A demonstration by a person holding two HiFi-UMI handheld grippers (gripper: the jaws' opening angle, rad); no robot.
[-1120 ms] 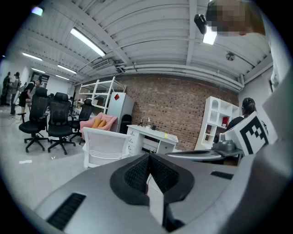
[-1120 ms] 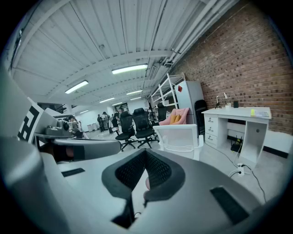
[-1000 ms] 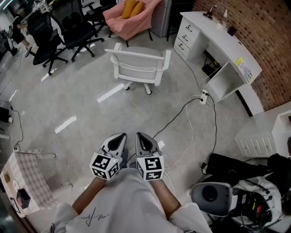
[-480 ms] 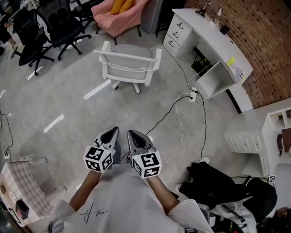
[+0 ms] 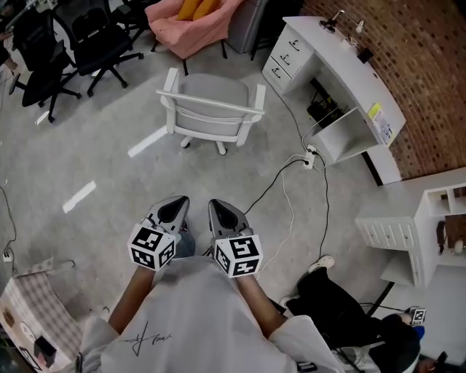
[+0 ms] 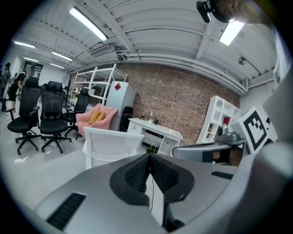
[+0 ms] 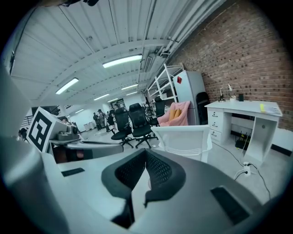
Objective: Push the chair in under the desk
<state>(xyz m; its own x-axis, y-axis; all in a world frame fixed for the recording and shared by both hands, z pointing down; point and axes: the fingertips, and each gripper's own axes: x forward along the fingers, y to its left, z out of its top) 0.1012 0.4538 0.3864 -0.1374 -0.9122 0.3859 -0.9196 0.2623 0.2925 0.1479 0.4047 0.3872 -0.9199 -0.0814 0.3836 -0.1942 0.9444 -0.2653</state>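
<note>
A white swivel chair (image 5: 212,105) stands on the grey floor, its back turned toward me, out from the white desk (image 5: 348,69) by the brick wall at the upper right. The chair (image 6: 111,145) shows ahead in the left gripper view, and the chair (image 7: 184,138) in the right gripper view too. My left gripper (image 5: 175,207) and right gripper (image 5: 220,208) are side by side in front of my body, well short of the chair. Both are shut with nothing between the jaws.
Black and white cables (image 5: 291,186) run across the floor from a power strip (image 5: 311,156) by the desk. Black office chairs (image 5: 69,44) and a pink armchair (image 5: 191,22) stand beyond. A white shelf unit (image 5: 422,226) and a black bag (image 5: 342,320) are at my right.
Both grippers have moved forward together toward the chair, which now sits nearer in the head view. The jaws stayed shut.
</note>
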